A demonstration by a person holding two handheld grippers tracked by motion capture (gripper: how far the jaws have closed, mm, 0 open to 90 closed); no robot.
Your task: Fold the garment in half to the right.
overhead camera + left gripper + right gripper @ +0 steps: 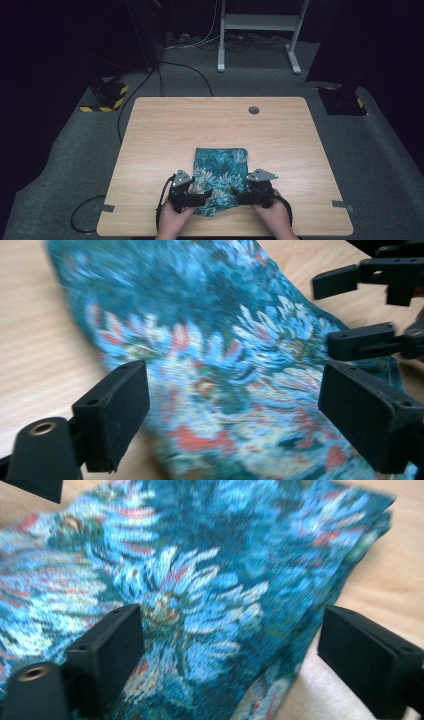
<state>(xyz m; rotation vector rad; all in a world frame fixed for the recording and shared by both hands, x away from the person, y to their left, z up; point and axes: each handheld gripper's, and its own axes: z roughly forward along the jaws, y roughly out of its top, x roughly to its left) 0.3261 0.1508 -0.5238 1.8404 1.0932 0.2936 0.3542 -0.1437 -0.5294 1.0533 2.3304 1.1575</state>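
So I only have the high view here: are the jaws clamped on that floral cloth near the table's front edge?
Observer: No. The left gripper has its jaws wide apart, with the cloth lying between them untouched.
Operator: And the right one?
Observer: The right gripper is open too, straddling a folded edge.
Operator: Any detail in the pattern?
Observer: Blue-white petals with red-orange flecks on teal.
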